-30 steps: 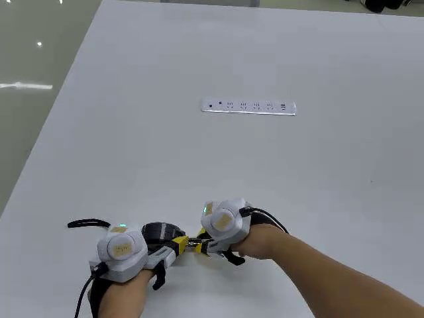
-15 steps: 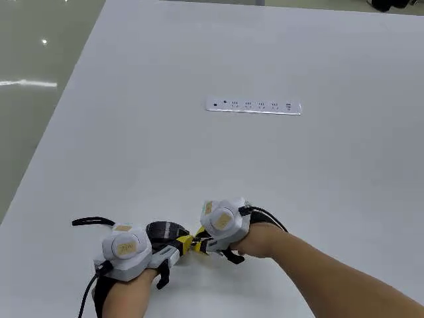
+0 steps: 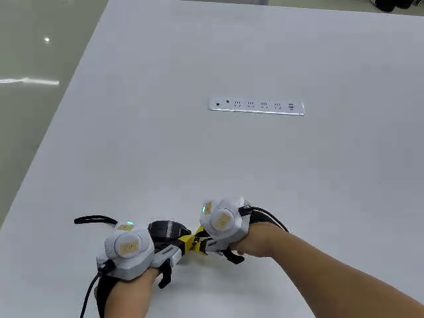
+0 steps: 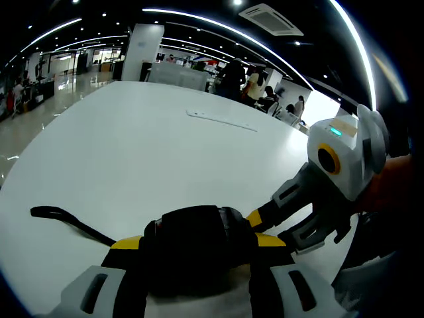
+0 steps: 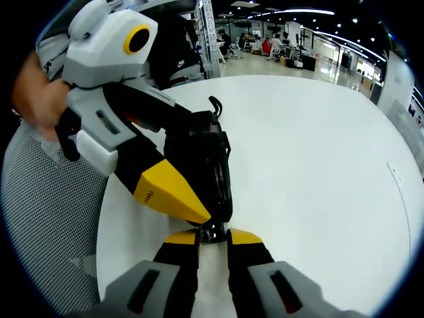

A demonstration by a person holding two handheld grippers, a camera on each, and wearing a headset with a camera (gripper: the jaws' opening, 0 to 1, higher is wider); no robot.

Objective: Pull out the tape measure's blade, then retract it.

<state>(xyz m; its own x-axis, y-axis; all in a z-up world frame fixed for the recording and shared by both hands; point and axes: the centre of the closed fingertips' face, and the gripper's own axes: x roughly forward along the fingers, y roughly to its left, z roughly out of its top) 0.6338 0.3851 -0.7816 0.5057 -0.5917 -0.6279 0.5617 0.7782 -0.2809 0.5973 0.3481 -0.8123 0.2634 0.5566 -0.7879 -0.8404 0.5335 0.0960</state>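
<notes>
**While the hook is pinched, the pull waits to begin**

Since the right claw has its yellow tips closed almost together on the small metal end hook at the case's mouth, the step in hand looks like the start of the pull. The left claw is clamped around the black tape measure, one jaw on each flank of the case. In the head view the case lies at about 7 o'clock, with the two claws meeting nose to nose beside it. The blade is not yet drawn.

To do it well, I would hold the case dead steady and draw the hook straight toward 3 o'clock. The pinch should stay firm and the line level, without twist, so the hook cannot slip free. The retraction is best eased back, not let snap.

A black wrist strap trails off toward 9 o'clock. The white tabletop is broad, and a white power strip lies well apart at 12 o'clock. Glossy floor shows at 10 o'clock. In the left gripper view, people stand far off under ceiling lights.
</notes>
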